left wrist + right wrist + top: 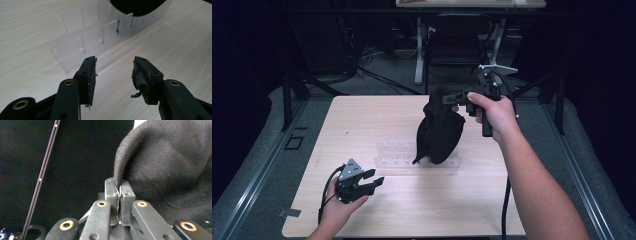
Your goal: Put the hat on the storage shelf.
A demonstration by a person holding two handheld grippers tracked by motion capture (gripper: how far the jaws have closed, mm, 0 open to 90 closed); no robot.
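A black cloth [438, 131] hangs over the middle of the table, its lower end resting on a clear plastic rack [397, 161]. My right gripper [451, 98] holds it up by its top edge; in the right gripper view the jaws are shut on the cloth's hem [119, 182], with the cloth [170, 162] spreading to the right. My left gripper [376, 179] is low at the table's front left, open with nothing between its jaws. In the left gripper view it [113, 72] points at the rack [100, 37], with the cloth's bottom [137, 6] at the top edge.
The light wooden table [362, 120] has bare room to the left and front. A chair and desk legs [452, 45] stand on the floor beyond the far edge. Metal rails [257, 165] run along both sides of the table.
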